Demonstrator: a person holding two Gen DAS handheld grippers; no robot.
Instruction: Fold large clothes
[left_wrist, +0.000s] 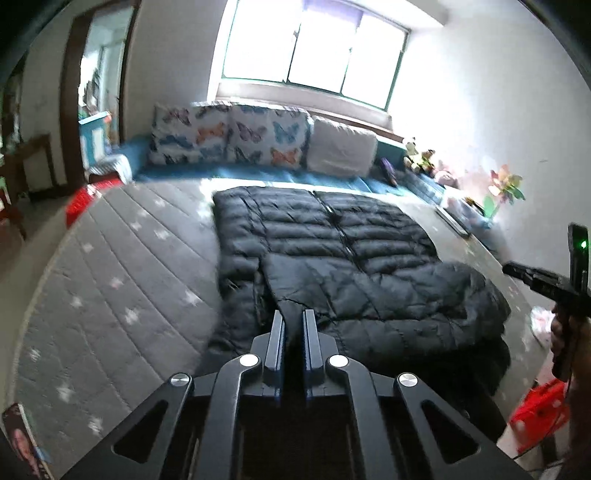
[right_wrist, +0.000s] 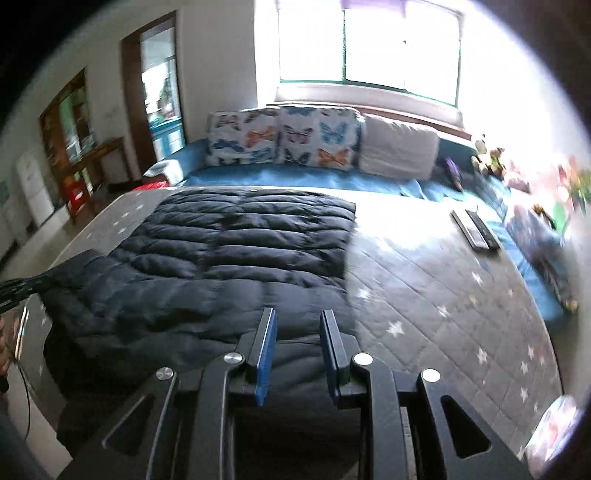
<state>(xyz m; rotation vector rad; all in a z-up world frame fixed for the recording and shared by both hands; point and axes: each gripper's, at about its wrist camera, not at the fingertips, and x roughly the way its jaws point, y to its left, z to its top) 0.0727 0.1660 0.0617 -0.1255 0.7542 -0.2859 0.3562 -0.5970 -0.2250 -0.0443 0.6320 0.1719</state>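
Note:
A black quilted down jacket (left_wrist: 332, 236) lies spread, zip up, on the grey starred mattress (left_wrist: 110, 277). One sleeve is folded across its near part. My left gripper (left_wrist: 293, 317) is shut on the end of that sleeve, and dark fabric fills the narrow gap between its fingers. In the right wrist view the jacket (right_wrist: 240, 240) fills the left half, and the left gripper (right_wrist: 18, 286) holds a raised corner at the far left edge. My right gripper (right_wrist: 298, 317) hovers over the jacket's near edge, fingers apart, nothing between them. The left wrist view shows the right gripper (left_wrist: 511, 269) in the air, off the jacket's right side.
Butterfly cushions (left_wrist: 229, 134) and a white pillow (left_wrist: 343, 147) line the far side on a blue sheet. Two flat dark devices (right_wrist: 476, 229) lie on the mattress at the right. Toys (left_wrist: 421, 155) sit by the wall. A red stool (left_wrist: 539, 410) stands beside the bed.

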